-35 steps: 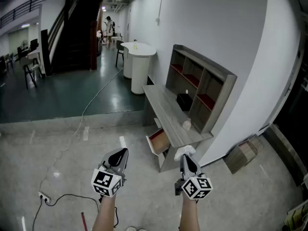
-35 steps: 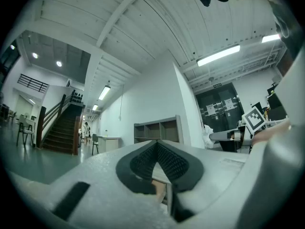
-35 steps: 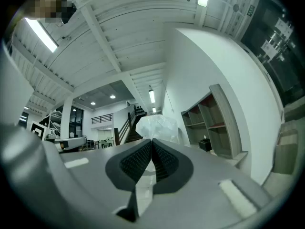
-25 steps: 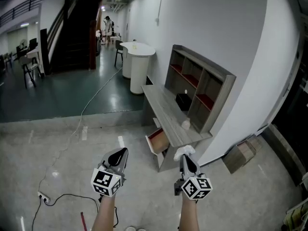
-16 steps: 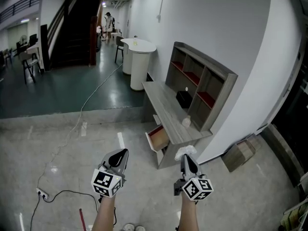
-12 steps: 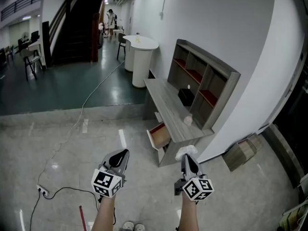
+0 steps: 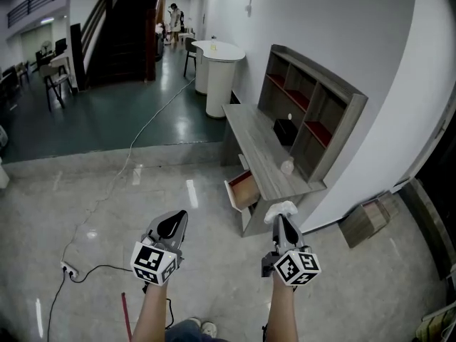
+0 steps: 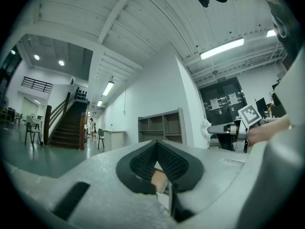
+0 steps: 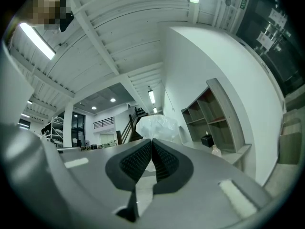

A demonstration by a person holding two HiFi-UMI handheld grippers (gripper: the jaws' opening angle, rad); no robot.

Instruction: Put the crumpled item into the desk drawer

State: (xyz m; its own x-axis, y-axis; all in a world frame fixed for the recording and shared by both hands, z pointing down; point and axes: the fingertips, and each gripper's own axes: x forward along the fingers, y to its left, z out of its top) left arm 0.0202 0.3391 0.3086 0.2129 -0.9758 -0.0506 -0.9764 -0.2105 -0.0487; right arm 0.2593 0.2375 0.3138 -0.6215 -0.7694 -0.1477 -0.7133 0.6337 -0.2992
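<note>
- A dark cable (image 7: 107, 191) runs across the pale floor (image 7: 214, 262) at the far left and ends at a power strip (image 7: 68, 268); behind it a dark staircase (image 7: 125, 27) climbs out of a green-floored hall.
- The left tongs (image 7: 176, 220) are held out over the floor, well apart from the table (image 7: 260, 148); in the left gripper view the left tongs (image 8: 156, 143) have their ribbed pads meeting at the tips, with nothing gripped between them.
- A white round counter (image 7: 217, 66) stands beyond the far end of the table, against the white wall.
- The drawer (image 7: 244, 189) juts out open from the near end of the table, on the side facing the floor; its inside is a reddish brown; what lies in it cannot be made out.
- The right tongs (image 7: 283, 221) hover just in front of the table's near corner, to the right of the drawer and apart from it; the right gripper view shows the right tongs (image 9: 152, 141) closed tight on the crumpled item (image 9: 157, 127).
- The crumpled item (image 7: 281, 208), white and rumpled, bulges beyond the jaw tips, outside the drawer.
- On the table stands a grey shelf unit (image 7: 317, 109) against the wall, with red-lined compartments; a black box (image 7: 285, 130) sits on the tabletop at its foot; a small pale object (image 7: 287, 166) rests nearer the table's end.
- A cardboard box (image 7: 365, 223) lies on the floor by the wall at the right.
</note>
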